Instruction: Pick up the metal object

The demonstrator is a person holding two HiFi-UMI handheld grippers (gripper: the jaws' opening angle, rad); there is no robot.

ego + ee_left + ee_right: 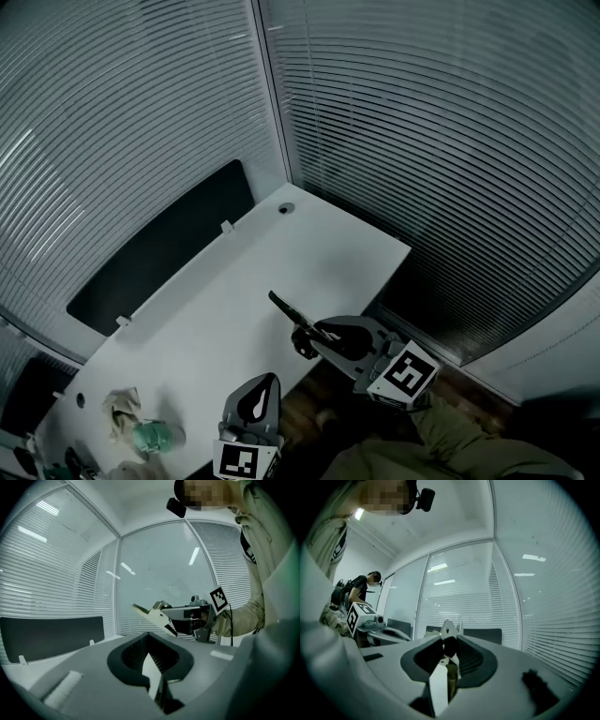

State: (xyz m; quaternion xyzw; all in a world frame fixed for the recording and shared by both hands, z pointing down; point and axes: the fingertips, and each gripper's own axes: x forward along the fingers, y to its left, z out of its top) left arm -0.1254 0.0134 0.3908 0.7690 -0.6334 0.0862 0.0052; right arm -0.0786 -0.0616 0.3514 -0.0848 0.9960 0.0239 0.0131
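My right gripper (309, 339) hangs above the white table's (234, 309) near edge, shut on the metal object (284, 307), a dark flat piece that sticks out past the jaws toward the far left. In the right gripper view the metal object (448, 631) stands pinched between the jaws, its pale pointed tip upward. The left gripper view shows it as a light wedge (152, 615) held off the table by the right gripper (180, 620). My left gripper (251, 401) sits lower at the front edge with its jaws together and nothing between them.
A crumpled cloth (122, 411) and a green object (156, 436) lie at the table's near left. A black panel (159, 248) runs along the table's far side, with a round hole (286, 208) at the far corner. Slatted blinds enclose the space. A second person (365, 585) stands in the background.
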